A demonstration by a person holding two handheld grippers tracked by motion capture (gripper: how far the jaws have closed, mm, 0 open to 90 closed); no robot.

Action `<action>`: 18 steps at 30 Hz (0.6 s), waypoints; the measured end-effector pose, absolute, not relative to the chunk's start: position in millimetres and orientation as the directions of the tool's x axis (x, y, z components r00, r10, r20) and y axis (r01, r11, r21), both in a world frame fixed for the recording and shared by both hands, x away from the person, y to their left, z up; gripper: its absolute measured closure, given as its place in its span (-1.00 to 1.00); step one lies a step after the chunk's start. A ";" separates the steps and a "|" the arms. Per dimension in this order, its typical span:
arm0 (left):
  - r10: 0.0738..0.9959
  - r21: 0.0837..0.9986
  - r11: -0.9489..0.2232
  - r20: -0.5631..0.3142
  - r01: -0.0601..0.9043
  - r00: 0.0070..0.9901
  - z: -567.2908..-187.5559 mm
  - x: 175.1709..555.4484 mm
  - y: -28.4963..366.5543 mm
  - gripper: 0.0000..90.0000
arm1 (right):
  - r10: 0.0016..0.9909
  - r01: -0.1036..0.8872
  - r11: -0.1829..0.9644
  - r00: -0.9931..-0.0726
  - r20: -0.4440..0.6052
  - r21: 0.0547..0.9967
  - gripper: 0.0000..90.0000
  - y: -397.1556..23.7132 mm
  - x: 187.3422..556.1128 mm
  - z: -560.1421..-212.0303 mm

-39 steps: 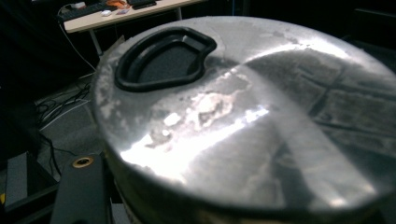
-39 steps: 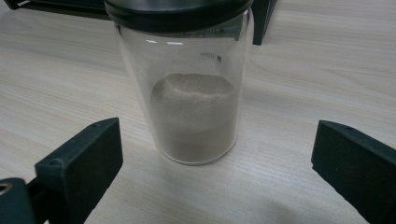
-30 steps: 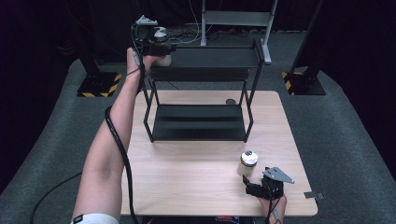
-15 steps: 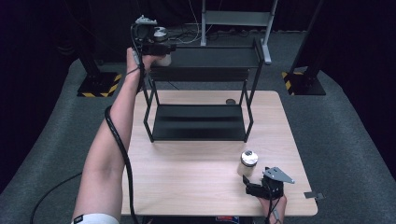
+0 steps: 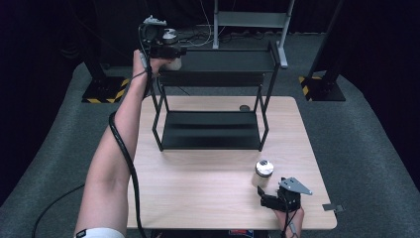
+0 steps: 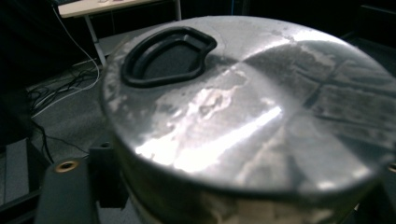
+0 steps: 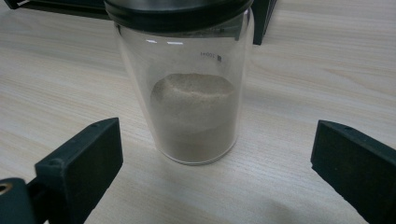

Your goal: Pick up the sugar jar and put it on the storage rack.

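A jar with a silver lid [image 5: 170, 33] stands at the left end of the black rack's top shelf [image 5: 223, 62]. My left gripper [image 5: 171, 50] is around it. Its jaws have just been opening, and the jar's lid [image 6: 243, 107] sits close between them, with one finger [image 6: 70, 186] beside the wall. A second glass jar [image 5: 263, 172] with beige powder stands upright on the wooden table [image 5: 198, 188] at the front right. My right gripper [image 5: 266, 197] lies just in front of it, open. The jar [image 7: 194, 116] stands a little beyond its wide-spread fingers [image 7: 88, 149].
The rack's lower shelf [image 5: 213, 130] is bare. A small dark round thing [image 5: 244, 107] lies on the table behind the rack. A small grey piece [image 5: 333, 207] sits at the table's right edge. Stands with yellow-black bases [image 5: 101, 94] flank the table on the floor.
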State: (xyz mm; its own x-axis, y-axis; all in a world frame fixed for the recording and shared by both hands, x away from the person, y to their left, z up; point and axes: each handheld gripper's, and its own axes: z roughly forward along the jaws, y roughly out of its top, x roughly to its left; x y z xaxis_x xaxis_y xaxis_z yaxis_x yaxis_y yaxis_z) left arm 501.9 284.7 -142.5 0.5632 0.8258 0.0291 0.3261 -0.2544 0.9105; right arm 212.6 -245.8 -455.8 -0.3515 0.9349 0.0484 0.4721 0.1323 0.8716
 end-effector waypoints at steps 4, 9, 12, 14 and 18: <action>0.831 0.898 -0.291 0.066 0.331 0.552 -135.0 496.2 282.0 -0.73 | 0.935 0.472 0.131 -0.351 0.049 0.872 -0.96 -245.7 212.5 -455.8; 0.822 0.879 -0.342 0.108 0.333 0.559 -123.5 487.6 282.0 -0.88 | 0.935 0.475 0.134 -0.351 0.048 0.870 -0.96 -245.5 213.0 -455.3; 0.818 0.871 -0.370 0.139 0.325 0.559 -117.9 480.4 281.2 -0.93 | 0.935 0.475 0.135 -0.351 0.046 0.870 -0.96 -245.2 213.0 -455.3; 0.808 0.861 -0.389 0.147 0.328 0.571 -113.5 477.4 283.2 -0.95 | 0.935 0.476 0.134 -0.350 0.048 0.869 -0.96 -245.2 213.1 -455.2; 0.793 0.842 -0.437 0.195 0.316 0.577 -111.2 465.7 282.1 -1.00 | 0.935 0.475 0.135 -0.351 0.047 0.869 -0.96 -245.3 213.1 -455.3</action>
